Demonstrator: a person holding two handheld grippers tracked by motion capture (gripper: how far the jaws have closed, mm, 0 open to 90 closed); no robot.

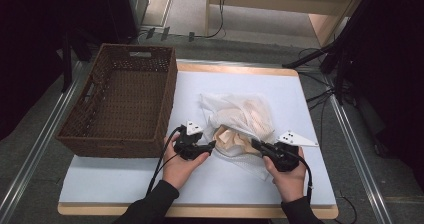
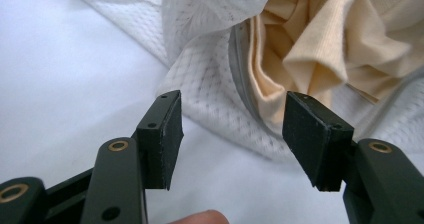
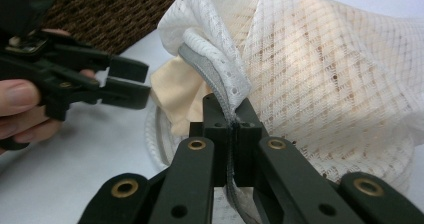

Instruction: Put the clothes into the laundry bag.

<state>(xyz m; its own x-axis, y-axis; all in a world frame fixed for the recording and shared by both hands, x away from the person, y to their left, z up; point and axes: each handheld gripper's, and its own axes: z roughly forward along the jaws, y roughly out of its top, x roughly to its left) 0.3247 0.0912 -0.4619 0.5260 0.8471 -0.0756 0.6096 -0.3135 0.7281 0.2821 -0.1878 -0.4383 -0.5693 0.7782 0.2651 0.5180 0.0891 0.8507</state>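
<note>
The table is carrying a brown basket along its left edge; the mesh bag, mid-table, is looking light and floppy, cream cloth spilling out; best taken at the zipper rim; right gripper is pinching that rim shut; left gripper is hanging parted, empty, beside it.

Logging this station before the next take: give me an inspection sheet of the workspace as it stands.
Surface: white table top, wooden edge.
Job's things: white mesh laundry bag lying open, cream garment showing at its mouth.
Clutter: brown wicker basket at left, nothing seen inside.
Grippers: left hand-held gripper open before the bag's mouth; right hand-held gripper shut on the bag's zipper edge.
Cables: one trails from each gripper; more on the floor.
Surroundings: grey floor, metal rails, dark stands.
</note>
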